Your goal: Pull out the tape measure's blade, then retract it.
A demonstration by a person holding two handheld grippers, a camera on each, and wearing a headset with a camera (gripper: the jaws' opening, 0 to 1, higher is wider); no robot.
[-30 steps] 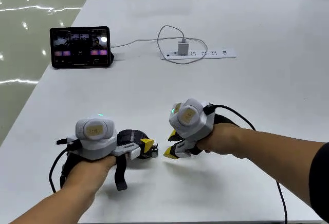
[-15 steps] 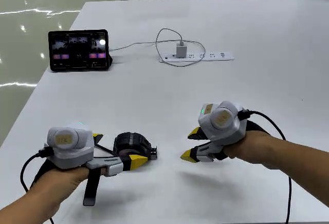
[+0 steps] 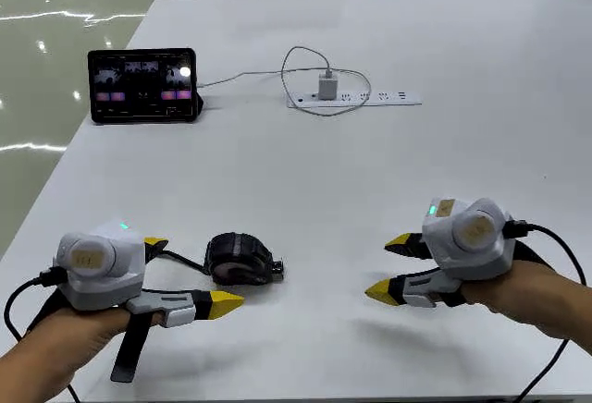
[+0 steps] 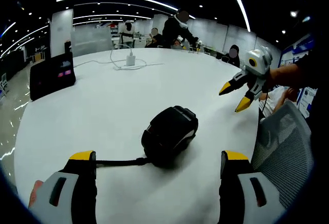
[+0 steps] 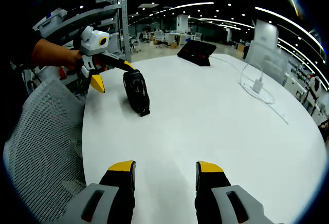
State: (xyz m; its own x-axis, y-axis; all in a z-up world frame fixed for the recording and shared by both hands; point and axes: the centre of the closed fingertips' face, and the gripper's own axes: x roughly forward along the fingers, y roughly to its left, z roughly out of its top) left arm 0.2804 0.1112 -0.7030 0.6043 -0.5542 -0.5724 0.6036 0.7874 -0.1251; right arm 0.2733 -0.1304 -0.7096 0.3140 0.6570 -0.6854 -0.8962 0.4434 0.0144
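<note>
Risks, judged from this layout:
- A thin black cord (image 4: pixel 119 161) ran from the tape measure (image 3: pixel 239 260) to the tip of one jaw of the left gripper (image 3: pixel 191 272), as seen in the left gripper view. If that jaw swung away, the cord would likely drag or spin the case on the table (image 3: pixel 370 172).
- The case lay free on smooth white tabletop with nothing bracing it. A pull on the blade's hook by one gripper alone would probably slide the whole case instead of drawing out blade.
- The hook end, at the case's lower right in the head view, looked small. A pinch from the side could slip off it.
- An extended blade let go at once could whip back and kick the case.

Gripper state: left gripper's jaws were spread wide and held nothing. Right gripper (image 3: pixel 389 265) also had its jaws apart, empty, and clear of the table.

Position: the tape measure sat at lower left of centre in the head view, no blade showing outside the case. It lay just beyond the left gripper's tips, roughly on the line between the two jaws, near but not clasped. The right gripper was well apart from it, at lower right, tips pointing toward the case.
</note>
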